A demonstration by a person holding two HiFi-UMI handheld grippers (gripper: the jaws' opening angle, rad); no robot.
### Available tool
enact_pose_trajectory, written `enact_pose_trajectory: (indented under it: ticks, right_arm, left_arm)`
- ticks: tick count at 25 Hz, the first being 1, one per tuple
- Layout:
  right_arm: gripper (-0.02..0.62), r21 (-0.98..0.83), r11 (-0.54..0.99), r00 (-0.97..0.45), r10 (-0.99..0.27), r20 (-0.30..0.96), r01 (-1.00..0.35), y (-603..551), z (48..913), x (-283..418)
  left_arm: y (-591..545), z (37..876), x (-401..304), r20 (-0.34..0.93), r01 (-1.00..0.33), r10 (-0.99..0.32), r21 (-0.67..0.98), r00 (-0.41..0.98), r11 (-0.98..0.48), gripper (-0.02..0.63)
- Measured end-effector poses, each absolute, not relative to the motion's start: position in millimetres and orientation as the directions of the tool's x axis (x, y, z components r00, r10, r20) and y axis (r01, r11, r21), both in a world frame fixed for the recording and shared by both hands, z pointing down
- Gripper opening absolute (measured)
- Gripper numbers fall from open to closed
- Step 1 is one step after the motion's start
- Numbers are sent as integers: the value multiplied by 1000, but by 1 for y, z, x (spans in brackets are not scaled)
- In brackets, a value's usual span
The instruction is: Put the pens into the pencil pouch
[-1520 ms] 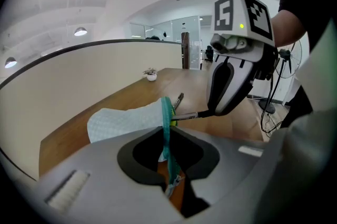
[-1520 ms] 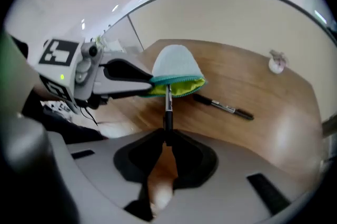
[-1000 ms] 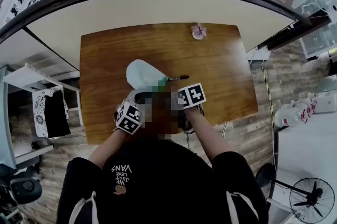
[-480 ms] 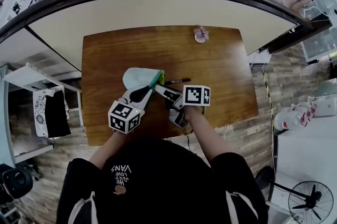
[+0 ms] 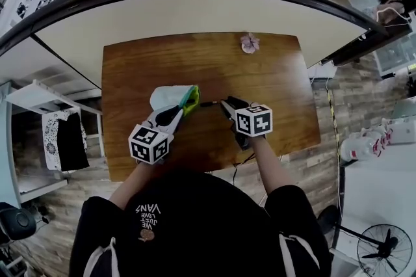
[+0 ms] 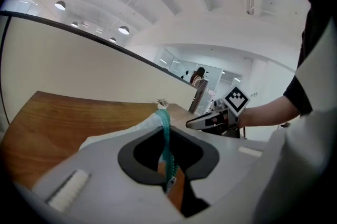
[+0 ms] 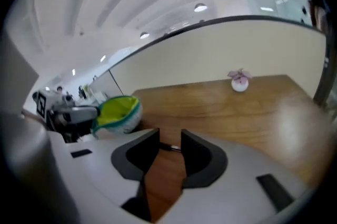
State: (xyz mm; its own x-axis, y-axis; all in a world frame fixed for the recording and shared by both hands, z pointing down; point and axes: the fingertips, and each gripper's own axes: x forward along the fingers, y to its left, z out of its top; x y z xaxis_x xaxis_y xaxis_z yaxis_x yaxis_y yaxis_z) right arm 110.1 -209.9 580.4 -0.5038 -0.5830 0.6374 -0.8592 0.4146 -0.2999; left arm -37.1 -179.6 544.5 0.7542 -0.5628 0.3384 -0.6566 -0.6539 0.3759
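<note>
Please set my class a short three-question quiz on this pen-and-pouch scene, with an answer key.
1. True or false: the left gripper is shut on the pouch.
2. Where is the pen? A in the pouch; B on the table; C in a cup.
3. What stands at the table's far edge?
Key: 1 true, on its zipper edge. 2 B. 3 a small pink flower ornament.
</note>
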Motion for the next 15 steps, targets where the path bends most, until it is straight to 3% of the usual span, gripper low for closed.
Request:
enact_pose_trajectory:
  ticks: [6,15]
  right_arm:
    - [96,-4,570,-352,-502,790,-821,-210,620,161]
    - [107,153,843,-278,-334,901,-515,-216,658,169]
  left_arm:
    - [-170,567,-49,402,-681,-551,379,731,-627,41]
    - [-158,583,-64,448,-719,-564,394,694,-572,43]
